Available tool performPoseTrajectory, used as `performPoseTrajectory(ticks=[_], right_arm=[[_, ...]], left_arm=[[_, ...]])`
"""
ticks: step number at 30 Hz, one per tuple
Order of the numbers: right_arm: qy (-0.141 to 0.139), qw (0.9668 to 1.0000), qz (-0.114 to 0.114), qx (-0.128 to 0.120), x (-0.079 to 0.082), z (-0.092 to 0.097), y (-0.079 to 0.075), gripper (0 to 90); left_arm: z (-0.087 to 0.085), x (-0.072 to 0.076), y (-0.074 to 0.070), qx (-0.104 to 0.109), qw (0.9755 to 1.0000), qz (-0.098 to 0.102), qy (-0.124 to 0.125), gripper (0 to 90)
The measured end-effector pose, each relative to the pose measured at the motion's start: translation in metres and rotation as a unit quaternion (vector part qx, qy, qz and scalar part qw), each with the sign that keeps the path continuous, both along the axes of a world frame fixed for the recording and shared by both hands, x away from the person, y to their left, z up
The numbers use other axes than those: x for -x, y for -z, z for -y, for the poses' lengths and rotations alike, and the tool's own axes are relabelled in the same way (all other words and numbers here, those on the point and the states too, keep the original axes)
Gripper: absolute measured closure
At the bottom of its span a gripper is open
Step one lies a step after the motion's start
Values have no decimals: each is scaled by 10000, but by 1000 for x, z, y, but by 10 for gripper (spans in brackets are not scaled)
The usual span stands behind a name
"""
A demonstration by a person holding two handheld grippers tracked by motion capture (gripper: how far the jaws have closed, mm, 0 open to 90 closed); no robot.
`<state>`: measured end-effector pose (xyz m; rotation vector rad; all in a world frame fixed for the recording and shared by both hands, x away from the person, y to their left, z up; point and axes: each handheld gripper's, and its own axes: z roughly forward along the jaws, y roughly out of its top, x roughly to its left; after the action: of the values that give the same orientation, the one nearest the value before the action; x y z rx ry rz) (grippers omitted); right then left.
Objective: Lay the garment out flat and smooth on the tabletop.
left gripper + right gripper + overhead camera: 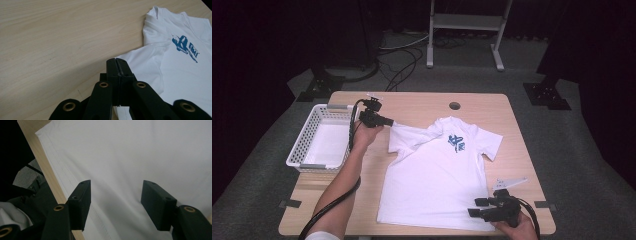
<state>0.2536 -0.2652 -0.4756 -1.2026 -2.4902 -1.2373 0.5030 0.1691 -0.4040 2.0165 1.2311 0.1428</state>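
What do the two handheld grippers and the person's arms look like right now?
Both the left gripper and right gripper are black, with flat black jaws and brass-coloured rivets, each trailing a black cable. A pale three-cornered plate tops each. A white sleeve edges the left arm.

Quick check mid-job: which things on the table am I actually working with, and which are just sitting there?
In the job:
- white T-shirt, spread flat on the table
- left gripper, shut on the T-shirt's sleeve
- right gripper, open over the bottom hem

Just lying about:
- white basket at the table's left edge
- hole in the tabletop
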Motion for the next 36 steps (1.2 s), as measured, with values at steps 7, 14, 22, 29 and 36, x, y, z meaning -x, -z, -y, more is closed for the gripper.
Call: performPoseTrajectory(ticks=[7,14,22,29,36], right_arm=[[1,10000,3,3,0,0,0,408],[6,10000,-4,14,0,0,0,408],[8,10000,-13,36,0,-1,-1,408],[15,10000,-6,47,1,-1,-1,406],[11,10000,-18,79,1,-2,-1,405]], left_arm=[[-12,1,-3,-54,9998,28,-189,897],[-21,1,-4,-109,9993,44,-349,897],[-33,0,-5,-153,9986,57,-505,897],[-43,1,-4,-244,9972,69,-704,897],[-48,3,-4,-303,9955,100,-896,791]])
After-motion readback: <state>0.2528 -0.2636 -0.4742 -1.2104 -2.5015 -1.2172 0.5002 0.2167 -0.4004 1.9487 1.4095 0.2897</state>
